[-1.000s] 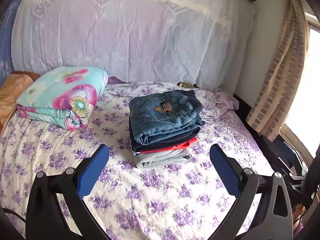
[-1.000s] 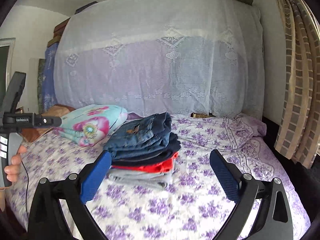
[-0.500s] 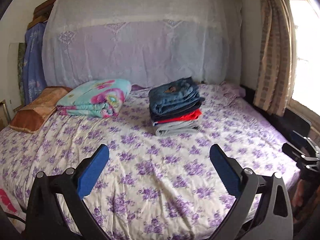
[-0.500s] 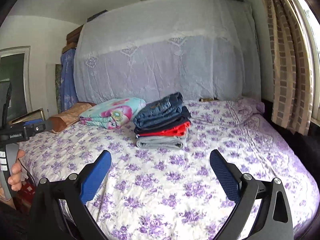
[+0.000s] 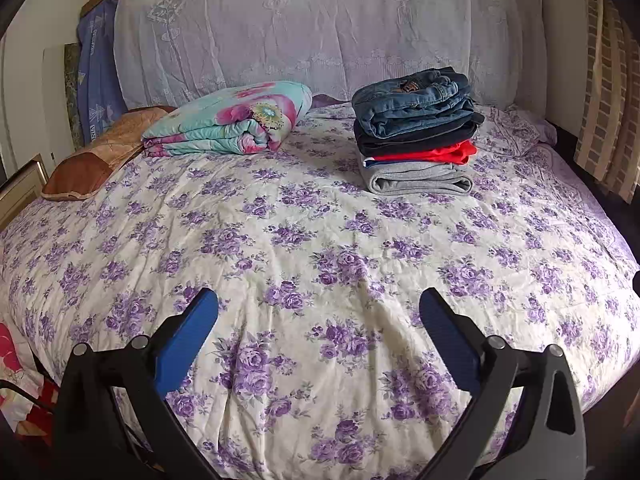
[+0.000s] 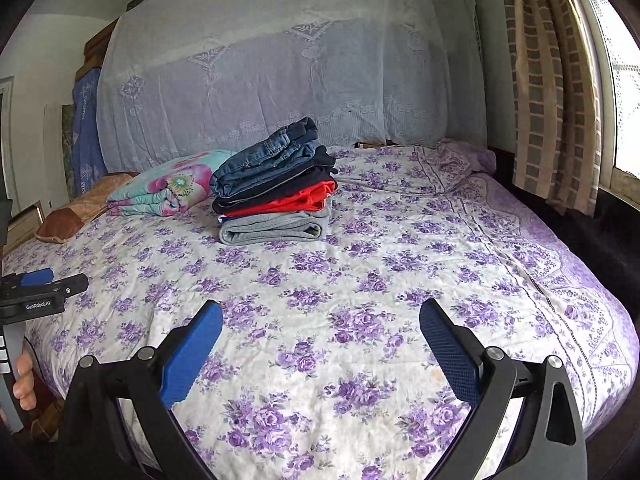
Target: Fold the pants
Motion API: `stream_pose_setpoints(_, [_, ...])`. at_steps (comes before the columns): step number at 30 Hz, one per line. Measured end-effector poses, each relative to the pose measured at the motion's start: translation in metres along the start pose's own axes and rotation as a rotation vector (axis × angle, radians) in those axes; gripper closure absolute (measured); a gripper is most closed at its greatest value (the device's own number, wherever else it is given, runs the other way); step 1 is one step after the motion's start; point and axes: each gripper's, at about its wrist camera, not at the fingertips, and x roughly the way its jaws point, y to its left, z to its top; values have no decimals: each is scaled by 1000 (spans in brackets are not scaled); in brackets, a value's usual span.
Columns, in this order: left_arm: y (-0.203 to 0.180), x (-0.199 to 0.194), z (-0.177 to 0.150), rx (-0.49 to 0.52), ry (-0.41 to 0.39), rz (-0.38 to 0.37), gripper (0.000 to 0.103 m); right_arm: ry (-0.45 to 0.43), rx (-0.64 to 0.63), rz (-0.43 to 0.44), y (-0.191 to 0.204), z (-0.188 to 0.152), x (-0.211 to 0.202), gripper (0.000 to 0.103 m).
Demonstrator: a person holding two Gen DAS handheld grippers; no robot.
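Note:
A stack of folded pants [image 5: 416, 132] lies at the far side of the bed [image 5: 304, 264]: blue jeans on top, then a dark pair, a red pair and a grey pair. The stack also shows in the right wrist view [image 6: 276, 184]. My left gripper [image 5: 318, 320] is open and empty, above the near part of the bed, well short of the stack. My right gripper [image 6: 320, 332] is open and empty, also over the near part of the bed. The left gripper's body [image 6: 36, 296] shows at the left edge of the right wrist view.
A folded floral quilt [image 5: 236, 120] and a brown pillow [image 5: 100, 152] lie at the far left of the bed. A lace-covered headboard [image 5: 320, 32] stands behind. Curtains [image 6: 556, 92] and a window are on the right. The bed's right edge drops to a dark gap.
Both grippers have pulled back from the stack toward the near edge of the bed; the stack now looks smaller and farther away. Both stay open and empty.

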Motion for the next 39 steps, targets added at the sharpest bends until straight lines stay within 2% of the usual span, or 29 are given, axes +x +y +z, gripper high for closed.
stream_pose_setpoints(12, [-5, 3, 2, 38, 5, 34, 5, 5, -9, 1, 4, 0, 2, 4])
stream_pose_setpoints(29, [-10, 1, 4, 58, 5, 23, 5, 23, 2, 5, 6, -4, 4, 4])
stream_pose_setpoints(36, [-13, 0, 4, 61, -16, 64, 5, 26, 2, 4, 7, -5, 4, 4])
stream_pose_setpoints(39, [-11, 1, 4, 52, -18, 49, 5, 28, 3, 5, 7, -7, 5, 4])
